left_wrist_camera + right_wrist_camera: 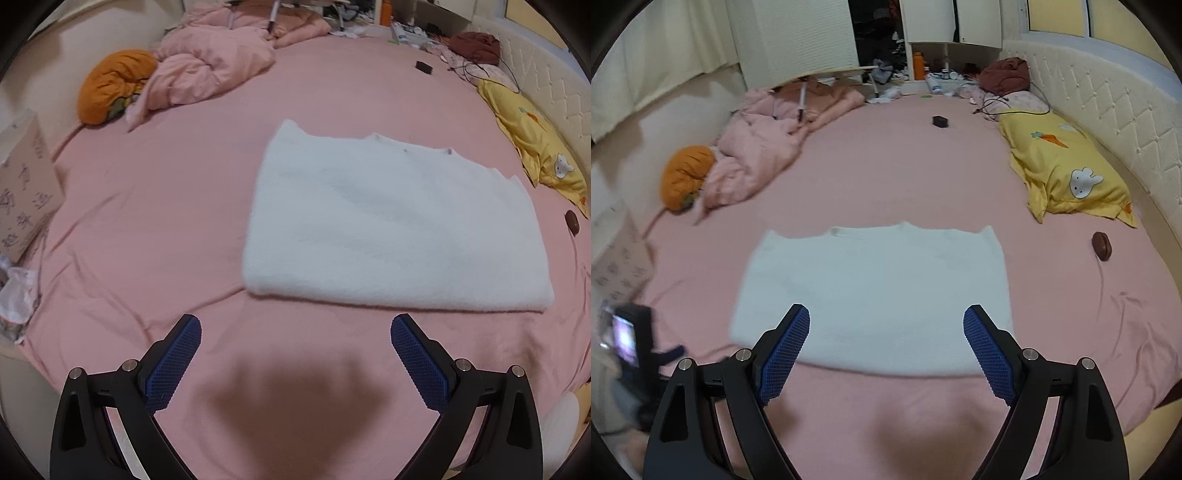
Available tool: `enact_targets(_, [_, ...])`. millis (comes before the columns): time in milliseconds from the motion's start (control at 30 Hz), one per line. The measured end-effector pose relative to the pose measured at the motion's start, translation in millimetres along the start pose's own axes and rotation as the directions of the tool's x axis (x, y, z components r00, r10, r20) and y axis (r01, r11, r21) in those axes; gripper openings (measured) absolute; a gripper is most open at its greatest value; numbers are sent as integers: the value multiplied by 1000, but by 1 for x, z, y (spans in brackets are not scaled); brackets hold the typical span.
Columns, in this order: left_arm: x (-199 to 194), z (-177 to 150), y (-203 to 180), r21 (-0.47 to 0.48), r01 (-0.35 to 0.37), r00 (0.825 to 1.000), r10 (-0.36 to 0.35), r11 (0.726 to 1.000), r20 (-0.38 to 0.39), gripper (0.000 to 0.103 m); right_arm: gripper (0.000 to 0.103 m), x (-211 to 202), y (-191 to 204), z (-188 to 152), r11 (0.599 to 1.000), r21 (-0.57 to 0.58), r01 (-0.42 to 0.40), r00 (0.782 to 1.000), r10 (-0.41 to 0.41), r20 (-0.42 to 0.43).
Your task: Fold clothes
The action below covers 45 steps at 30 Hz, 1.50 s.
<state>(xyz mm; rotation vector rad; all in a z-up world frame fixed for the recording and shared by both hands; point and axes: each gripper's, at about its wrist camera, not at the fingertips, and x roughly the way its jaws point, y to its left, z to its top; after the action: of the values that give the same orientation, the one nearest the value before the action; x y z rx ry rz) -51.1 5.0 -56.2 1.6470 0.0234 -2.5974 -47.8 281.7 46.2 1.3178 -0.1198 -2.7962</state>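
Note:
A white fuzzy sweater [391, 229] lies folded into a flat rectangle on the pink bed sheet [166, 206], neckline at the far edge. It also shows in the right wrist view [875, 291]. My left gripper [295, 332] is open and empty, hovering over bare sheet just before the sweater's near edge, toward its left corner. My right gripper [886, 325] is open and empty, held above the sweater's near edge. The left gripper body [631, 339] shows blurred at the lower left of the right wrist view.
A crumpled pink duvet [764, 140] and an orange cushion [685, 175] lie at the far left. A yellow rabbit-print pillow [1067, 173] lies along the padded headboard [1115, 110] at the right. A small brown object [1102, 245], a black box [940, 121] and a cardboard box [26, 188] are around.

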Motion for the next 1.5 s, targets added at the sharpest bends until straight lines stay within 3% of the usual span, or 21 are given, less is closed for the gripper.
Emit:
enact_targets(100, [16, 5, -12, 10, 25, 1000, -25, 1000, -3, 103, 85, 33, -11, -14, 1000, -7, -22, 1000, 22, 13])
enact_targets(300, [58, 12, -31, 27, 65, 998, -65, 998, -22, 103, 85, 99, -22, -46, 995, -98, 21, 1000, -20, 15])
enact_targets(433, [79, 16, -32, 31, 99, 995, -99, 995, 0, 103, 85, 134, -42, -60, 997, -42, -62, 998, 61, -16])
enact_targets(600, [114, 18, -13, 33, 44, 999, -44, 999, -4, 103, 85, 164, -68, -84, 998, -54, -31, 999, 29, -39])
enact_targets(700, [123, 18, 6, 23, 11, 1000, -11, 1000, -19, 103, 82, 161, -81, -101, 989, -128, -71, 997, 74, 17])
enact_targets(767, [121, 19, 21, 16, -39, 999, 39, 999, -25, 103, 82, 156, -78, -104, 983, -178, -39, 999, 41, 7])
enact_targets(833, [116, 21, 38, -9, -70, 997, 70, 997, -33, 103, 82, 148, -79, -101, 988, -152, -1, 1000, 2, 8])
enact_targets(900, [100, 23, 45, -49, -14, 1000, 14, 999, 4, 102, 83, 136, -78, -95, 994, -98, 50, 998, -48, 28])
enact_targets(967, [86, 24, 34, -25, 60, 997, -59, 998, 55, 102, 83, 129, -70, -94, 996, -91, 16, 999, -11, 50])
enact_targets(1067, [99, 24, 4, 57, 75, 997, -76, 996, 27, 102, 83, 150, -81, -103, 999, -30, 25, 999, -26, -31])
enact_targets(1133, [118, 24, -3, 62, 52, 998, -49, 997, -44, 102, 81, 150, -91, -104, 1000, 14, 21, 999, -21, -48])
enact_targets(1233, [127, 23, 4, 83, -8, 998, 13, 996, -53, 103, 81, 143, -101, -102, 998, 53, 20, 999, -18, -49])
enact_targets(1333, [123, 25, 29, 43, -96, 993, 98, 994, -62, 103, 82, 130, -113, -101, 988, 93, 123, 991, -117, -62])
enact_targets(1367, [119, 25, 41, 15, -128, 990, 128, 992, -59, 103, 82, 125, -119, -103, 983, 137, 125, 991, -116, -72])
enact_targets(1500, [89, 25, 66, -38, -220, 974, 218, 975, -57, 102, 82, 99, -138, -103, 947, 320, -4, 998, 25, -59])
